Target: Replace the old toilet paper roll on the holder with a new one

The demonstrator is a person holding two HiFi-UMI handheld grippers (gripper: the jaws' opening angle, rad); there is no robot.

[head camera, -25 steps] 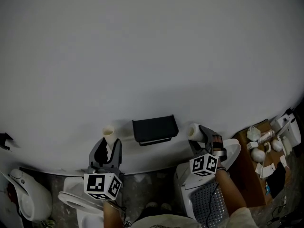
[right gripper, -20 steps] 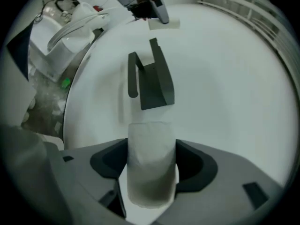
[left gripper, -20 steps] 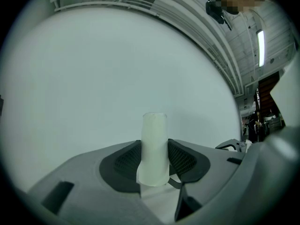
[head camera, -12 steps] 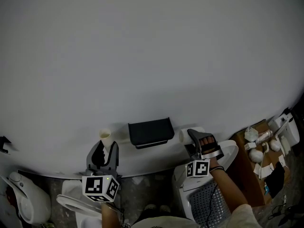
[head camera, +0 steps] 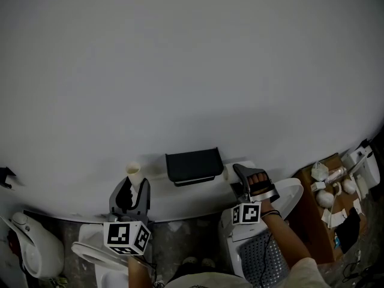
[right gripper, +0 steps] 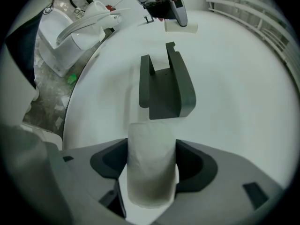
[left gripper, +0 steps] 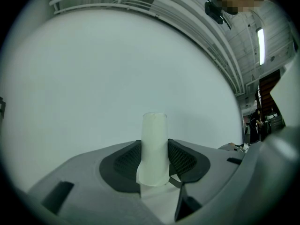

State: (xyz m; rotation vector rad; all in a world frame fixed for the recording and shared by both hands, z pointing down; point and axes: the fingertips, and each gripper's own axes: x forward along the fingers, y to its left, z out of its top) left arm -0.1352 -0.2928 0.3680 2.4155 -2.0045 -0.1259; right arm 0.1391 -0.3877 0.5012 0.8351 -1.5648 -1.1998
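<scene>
A slim, pale cardboard tube (left gripper: pixel 154 135) stands upright, clamped in the left gripper (left gripper: pixel 154 157), left of the dark grey slotted holder (head camera: pixel 193 165), which hangs bare. A thick white paper roll (right gripper: pixel 151 146) sits clamped in the right gripper (right gripper: pixel 152 167), just right of the holder.

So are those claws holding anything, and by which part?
The left gripper pinches a thin roll by its curved sides; the right gripper grips a fuller toilet paper roll the same way.

Steep overhead head view, close jaw-level gripper views; holder (head camera: pixel 194 165) common to head, right.
</scene>
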